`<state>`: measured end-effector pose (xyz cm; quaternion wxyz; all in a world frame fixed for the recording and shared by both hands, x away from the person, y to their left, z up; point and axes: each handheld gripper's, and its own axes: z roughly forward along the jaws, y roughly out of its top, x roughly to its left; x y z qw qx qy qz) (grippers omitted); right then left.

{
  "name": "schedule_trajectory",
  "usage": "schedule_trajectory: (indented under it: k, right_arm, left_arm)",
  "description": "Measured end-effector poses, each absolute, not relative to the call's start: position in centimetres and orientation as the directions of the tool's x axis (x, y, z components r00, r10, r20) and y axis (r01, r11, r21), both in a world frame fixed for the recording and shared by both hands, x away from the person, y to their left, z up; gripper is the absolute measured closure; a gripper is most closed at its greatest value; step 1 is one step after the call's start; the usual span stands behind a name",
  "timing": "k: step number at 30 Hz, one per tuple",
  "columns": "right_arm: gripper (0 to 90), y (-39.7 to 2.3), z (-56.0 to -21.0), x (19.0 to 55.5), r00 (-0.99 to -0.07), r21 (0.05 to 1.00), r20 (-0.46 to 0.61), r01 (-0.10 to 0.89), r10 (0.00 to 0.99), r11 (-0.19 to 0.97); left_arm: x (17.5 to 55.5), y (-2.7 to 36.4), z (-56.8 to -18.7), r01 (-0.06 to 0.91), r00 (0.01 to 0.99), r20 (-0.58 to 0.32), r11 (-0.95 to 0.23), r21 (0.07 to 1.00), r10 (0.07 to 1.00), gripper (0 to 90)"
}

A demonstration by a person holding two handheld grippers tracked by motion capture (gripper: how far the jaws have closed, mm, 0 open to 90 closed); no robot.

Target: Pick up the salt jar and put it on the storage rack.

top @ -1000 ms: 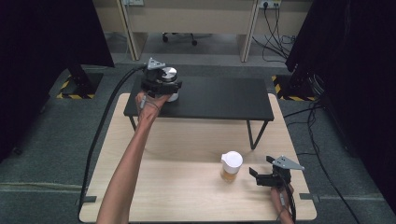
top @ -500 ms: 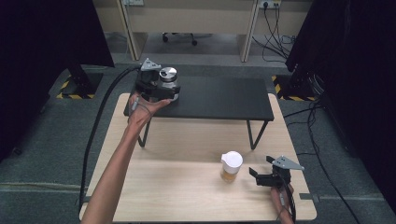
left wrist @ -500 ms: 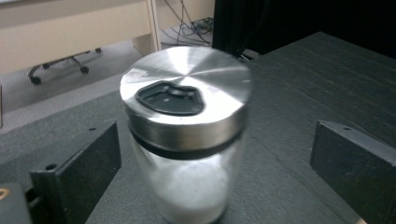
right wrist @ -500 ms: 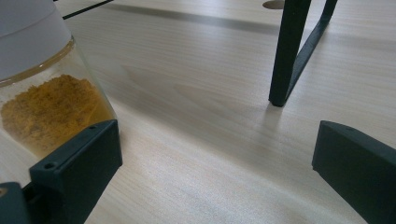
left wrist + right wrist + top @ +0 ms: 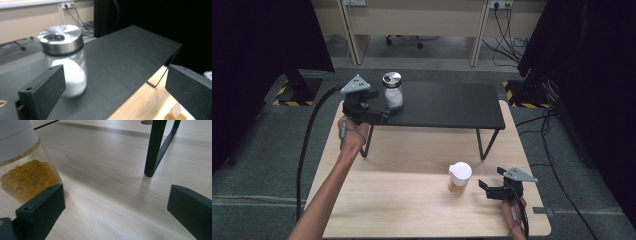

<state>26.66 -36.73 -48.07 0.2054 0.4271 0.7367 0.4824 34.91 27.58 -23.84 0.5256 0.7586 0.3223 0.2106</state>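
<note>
Glass salt jar [image 5: 392,91] stands freed beside just-opened left tongs [image 5: 379,112].

left tongs [image 5: 379,114] just opened, right tongs [image 5: 486,189] agape

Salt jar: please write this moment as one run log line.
salt jar: upright on black shelf | left gripper: open, just released jar | right gripper: open beside spice jar

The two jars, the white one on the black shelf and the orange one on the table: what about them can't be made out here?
- Salt jar, left gripper view: motion blur smears its glass; the near black jaw covers its lower left.
- Spice jar, right gripper view: the picture's top and left edges cut off its lid; a jaw hides its base.
- Both jars, high view: too small to read any label; the salt jar's base sits behind the left gripper.
</note>
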Motion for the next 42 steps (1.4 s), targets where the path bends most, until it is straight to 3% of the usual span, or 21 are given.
schedule_trajectory:
  k: [10,13,20,42]
  right_arm:
    - [1.5,-36.6,-48.0,26.6,-0.548,0.885,0.106,0.433,0.830,0.173]
    - [1.5,-36.6,-48.0,26.6,-0.549,0.885,0.103,0.431,0.829,0.176]
    - [1.5,-36.6,-48.0,26.6,-0.552,0.885,0.099,0.430,0.828,0.180]
    - [1.4,-36.6,-48.0,26.7,-0.557,0.884,0.099,0.429,0.825,0.184]
  left_arm:
    - [31.6,29.0,-26.0,0.235,0.745,0.003,-0.267,0.935,0.667,3.2]
    - [31.0,30.3,-27.9,0.227,0.778,-0.028,-0.239,0.944,0.627,3.1]
    - [30.3,31.1,-31.8,0.175,0.841,0.001,-0.273,0.946,0.542,2.8]
    - [30.7,29.3,-44.0,0.195,0.823,0.055,-0.372,0.908,0.565,4.4]
